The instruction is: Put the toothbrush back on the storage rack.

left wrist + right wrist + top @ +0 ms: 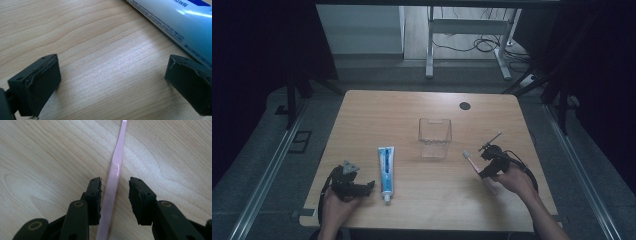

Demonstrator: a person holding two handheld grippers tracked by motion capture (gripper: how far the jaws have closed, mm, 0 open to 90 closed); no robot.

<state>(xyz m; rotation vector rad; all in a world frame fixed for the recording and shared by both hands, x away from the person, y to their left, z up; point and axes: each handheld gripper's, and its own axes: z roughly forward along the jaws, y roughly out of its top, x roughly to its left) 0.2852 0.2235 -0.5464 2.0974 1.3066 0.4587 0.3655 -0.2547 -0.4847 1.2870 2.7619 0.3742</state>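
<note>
The person's right hand (517, 179) holds the right gripper (114, 195) low over the pale wooden table (427, 200), its jaws parted on either side of a slim pink plastic toothbrush (115, 167); the left-hand pad is just beside the handle, the other stands a little off, so nothing is pinched. The toothbrush lies flat near the table's right side, to the right of a clear square plastic container (435, 137). The left hand (334, 205) rests near the front edge, holding the left gripper (112, 82) with jaws spread wide over bare wood. A white and blue toothpaste tube (386, 170) lies just beside it, untouched.
</note>
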